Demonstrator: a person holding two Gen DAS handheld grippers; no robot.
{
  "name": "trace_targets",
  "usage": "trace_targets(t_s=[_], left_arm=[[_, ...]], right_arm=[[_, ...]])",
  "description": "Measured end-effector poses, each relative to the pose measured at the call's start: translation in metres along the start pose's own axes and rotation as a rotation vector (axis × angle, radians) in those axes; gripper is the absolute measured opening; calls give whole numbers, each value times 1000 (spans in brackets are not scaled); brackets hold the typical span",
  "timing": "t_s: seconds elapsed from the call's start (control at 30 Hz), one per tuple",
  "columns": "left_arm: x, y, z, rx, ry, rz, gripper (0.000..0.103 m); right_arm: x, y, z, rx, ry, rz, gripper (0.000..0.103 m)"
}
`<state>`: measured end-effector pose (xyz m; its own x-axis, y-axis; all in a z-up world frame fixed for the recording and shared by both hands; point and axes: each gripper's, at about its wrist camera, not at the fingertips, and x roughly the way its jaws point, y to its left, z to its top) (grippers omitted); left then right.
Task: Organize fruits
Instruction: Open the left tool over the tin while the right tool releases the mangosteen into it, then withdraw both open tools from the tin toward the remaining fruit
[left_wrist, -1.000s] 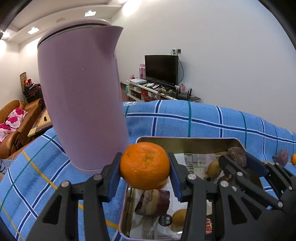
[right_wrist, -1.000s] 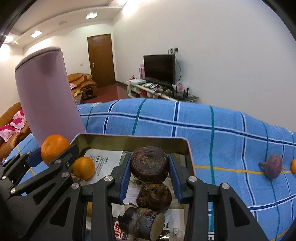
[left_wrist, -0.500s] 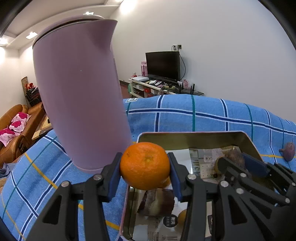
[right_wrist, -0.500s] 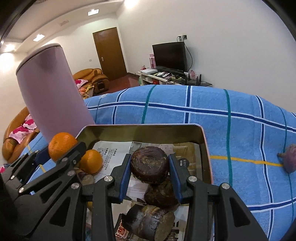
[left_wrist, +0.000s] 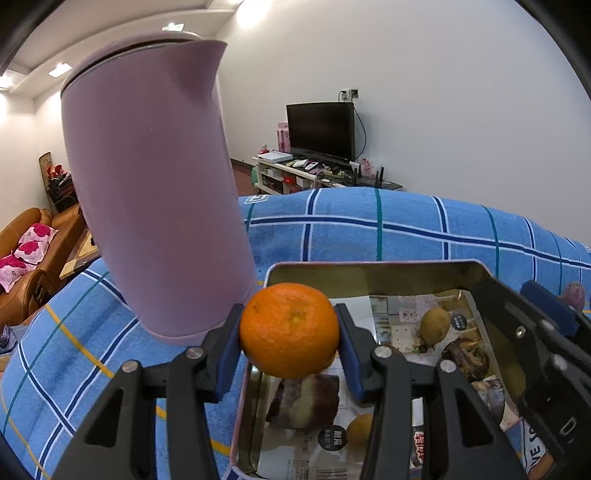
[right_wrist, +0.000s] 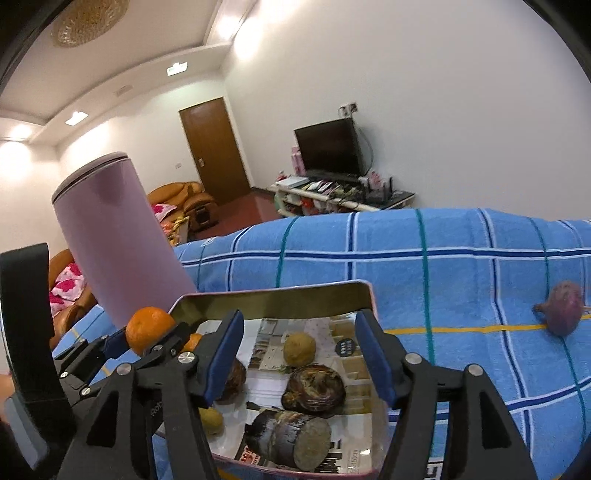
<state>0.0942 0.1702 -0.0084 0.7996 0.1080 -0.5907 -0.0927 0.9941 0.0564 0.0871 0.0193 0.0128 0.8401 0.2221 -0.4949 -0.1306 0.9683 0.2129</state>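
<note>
Purple kettle (left_wrist: 155, 206) stands far left on the blue checked cloth (left_wrist: 369, 229), just beside the tin's left corner. Left gripper (left_wrist: 290, 332) is clenched on an orange (left_wrist: 290, 328), held above the near-left edge of the tin (left_wrist: 369, 271); kettle base sits right behind it. Second orange (right_wrist: 192, 341) peeks out just behind the left gripper in the right wrist view. Tin is lined with printed paper (right_wrist: 273, 332) and holds: cut brown-purple chunk (left_wrist: 303, 400) under the held orange, small yellow fruit (left_wrist: 360, 430) near front, round yellow-brown fruit (right_wrist: 299, 349) toward the back, dark round tuber (right_wrist: 314, 386) mid-tin, cut log-shaped piece (right_wrist: 291, 439) at front touching the tuber. Right gripper (right_wrist: 299, 358) is released, jaws spread wide with nothing between them, hovering over the tin's middle. Far right, a purple bulb (right_wrist: 563, 312) lies on the cloth, well apart from the tin.
</note>
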Motion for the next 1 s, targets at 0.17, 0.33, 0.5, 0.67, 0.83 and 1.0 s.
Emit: trace_targets(t_s=[0.17, 0.33, 0.5, 0.67, 0.83, 1.0], left_arm=[[1, -3, -1, 6, 10, 2, 51], [-8, -6, -1, 22, -46, 40, 69], [-12, -6, -2, 14, -71, 54, 97], [-13, -4, -3, 5, -83, 64, 103], [-14, 0, -3, -9, -78, 55, 103], [-13, 3, -4, -24, -77, 51, 103]], right_arm=[[-2, 3, -2, -18, -26, -53, 65], [-4, 1, -4, -12, -41, -82, 72], [-9, -1, -5, -12, -63, -102, 75], [-11, -1, -5, -22, -73, -129, 76], [-13, -2, -5, -16, -82, -143, 79], [-15, 0, -5, -30, -92, -148, 79]])
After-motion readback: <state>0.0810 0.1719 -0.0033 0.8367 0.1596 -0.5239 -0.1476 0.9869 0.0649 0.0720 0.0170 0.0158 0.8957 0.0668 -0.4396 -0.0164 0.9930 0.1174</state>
